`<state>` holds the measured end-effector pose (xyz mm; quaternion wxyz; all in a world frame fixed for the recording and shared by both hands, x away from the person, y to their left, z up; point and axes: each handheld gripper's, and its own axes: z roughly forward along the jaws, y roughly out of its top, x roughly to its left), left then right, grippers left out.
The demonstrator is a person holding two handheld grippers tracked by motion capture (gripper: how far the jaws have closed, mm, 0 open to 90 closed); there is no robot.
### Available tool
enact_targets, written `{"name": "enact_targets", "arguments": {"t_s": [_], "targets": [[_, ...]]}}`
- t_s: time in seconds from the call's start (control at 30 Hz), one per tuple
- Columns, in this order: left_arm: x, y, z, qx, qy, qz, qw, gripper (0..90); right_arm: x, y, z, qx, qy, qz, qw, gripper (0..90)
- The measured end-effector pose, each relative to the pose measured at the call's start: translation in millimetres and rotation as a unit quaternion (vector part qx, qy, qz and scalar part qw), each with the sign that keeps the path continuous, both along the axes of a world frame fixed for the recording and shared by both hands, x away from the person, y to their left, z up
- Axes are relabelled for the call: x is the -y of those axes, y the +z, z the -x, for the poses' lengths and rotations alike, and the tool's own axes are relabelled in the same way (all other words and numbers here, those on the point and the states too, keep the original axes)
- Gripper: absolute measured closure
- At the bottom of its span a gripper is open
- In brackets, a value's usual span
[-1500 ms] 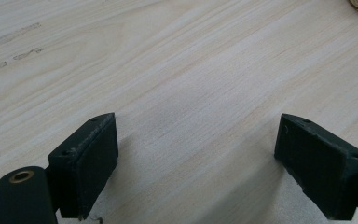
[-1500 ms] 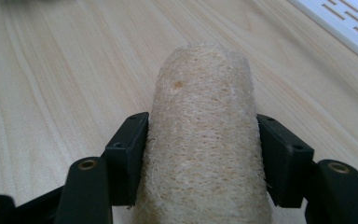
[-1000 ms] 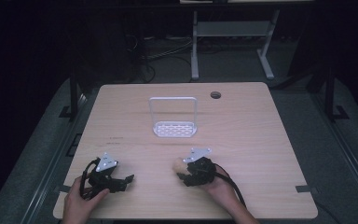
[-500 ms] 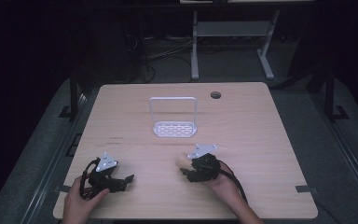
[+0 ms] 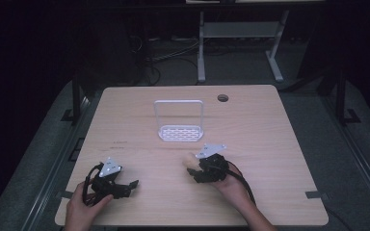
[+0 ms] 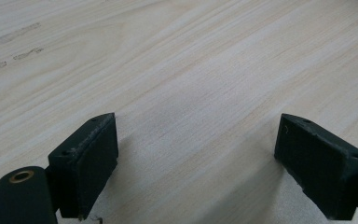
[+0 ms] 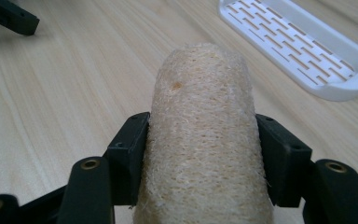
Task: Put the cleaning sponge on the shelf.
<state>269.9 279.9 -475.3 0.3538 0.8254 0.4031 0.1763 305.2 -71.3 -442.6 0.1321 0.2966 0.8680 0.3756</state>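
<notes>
We see one pale wooden table (image 5: pixel 279 144) in a dark room, with a grey floor around it and a white stand behind. On it sits one white slotted rack (image 5: pixel 179 132) near the middle. Near the front edge, our left gripper (image 5: pixel 127 185) rests low with jaws spread wide, while our right gripper (image 5: pixel 192 171) clamps one loofah (image 7: pixel 203 140), just short of the rack.

A tan, coarse-fibred loofah sponge (image 7: pixel 203 135) sits lengthwise between the right gripper (image 7: pixel 200 158)'s jaws, pressed on both flanks, its rounded end jutting past them. Ahead and right of the jaws lies a white slotted tray (image 7: pixel 303 46) on the desk.
</notes>
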Motion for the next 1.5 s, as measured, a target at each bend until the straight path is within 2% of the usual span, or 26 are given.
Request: {"name": "enact_targets", "arguments": {"t_s": [0.63, 1.5], "targets": [[-0.1, 0.4, 0.1, -0.002, -0.001, -0.001, 1.0, 12.9, -1.6, 10.7, -13.8, 0.006, -0.006, -0.003, 1.0, 40.1], [-0.2, 0.4, 0.1, -0.002, -0.001, -0.002, 1.0, 12.9, -12.0, 23.7, -44.0, 0.018, -0.018, -0.004, 0.9997, 40.1]]}}
